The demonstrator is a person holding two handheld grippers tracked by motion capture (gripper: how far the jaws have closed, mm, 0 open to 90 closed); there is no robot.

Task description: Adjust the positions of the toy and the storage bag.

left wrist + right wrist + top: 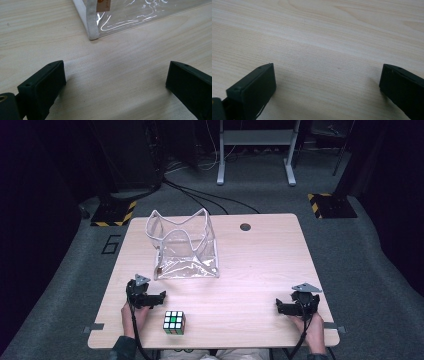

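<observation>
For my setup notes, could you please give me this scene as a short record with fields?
surface: light wooden table
bag: clear plastic bag with white trim, standing open, far left half
cube: multicoloured puzzle cube, near edge, right of the left claw
left claw: open, nothing between its jaws, resting low by the bag's near corner
right claw: open, nothing between its jaws, over bare wood

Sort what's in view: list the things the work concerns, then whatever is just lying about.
In the work: cube, clear bag, left tongs, right tongs, both open.
Lying about: hole in the table, floor cables, metal stand.
</observation>
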